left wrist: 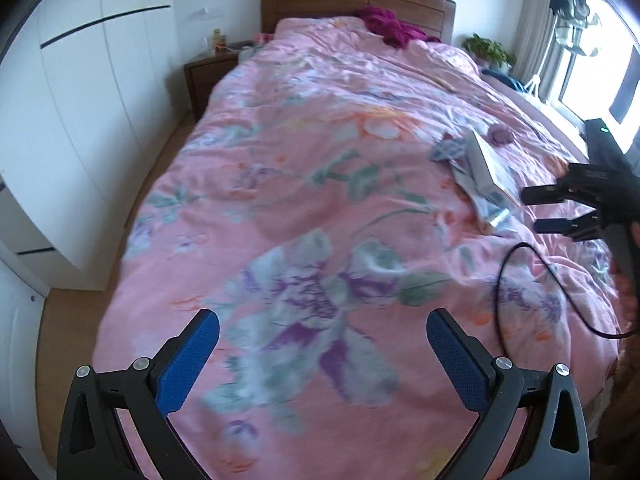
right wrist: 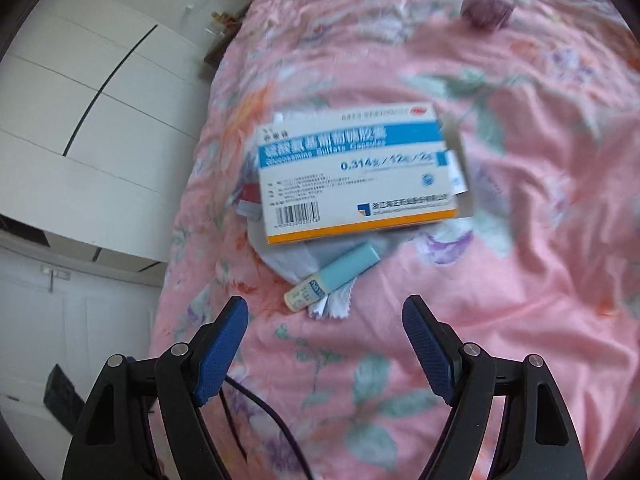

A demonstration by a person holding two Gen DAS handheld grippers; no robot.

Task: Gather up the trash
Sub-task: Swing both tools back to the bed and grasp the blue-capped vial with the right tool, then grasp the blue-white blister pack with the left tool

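A white-and-blue medicine box (right wrist: 360, 172) lies on the pink floral quilt (right wrist: 520, 260), on top of crumpled wrappers (right wrist: 296, 260). A small light-blue tube (right wrist: 332, 276) lies just in front of the box. A purple crumpled scrap (right wrist: 486, 10) sits farther back. My right gripper (right wrist: 325, 312) is open and empty, hovering just short of the tube. In the left wrist view the box (left wrist: 486, 164), wrappers (left wrist: 492, 208) and purple scrap (left wrist: 501, 135) lie at the right, with the right gripper (left wrist: 534, 210) beside them. My left gripper (left wrist: 322, 326) is open and empty over the quilt's middle.
The bed has a wooden headboard (left wrist: 352, 0) with a magenta cloth (left wrist: 390, 26) near it. A nightstand (left wrist: 208, 72) and white wardrobes (left wrist: 80, 100) stand at left. A window (left wrist: 592, 72) and plant (left wrist: 488, 50) are at right. A black cable (left wrist: 520, 280) hangs over the quilt.
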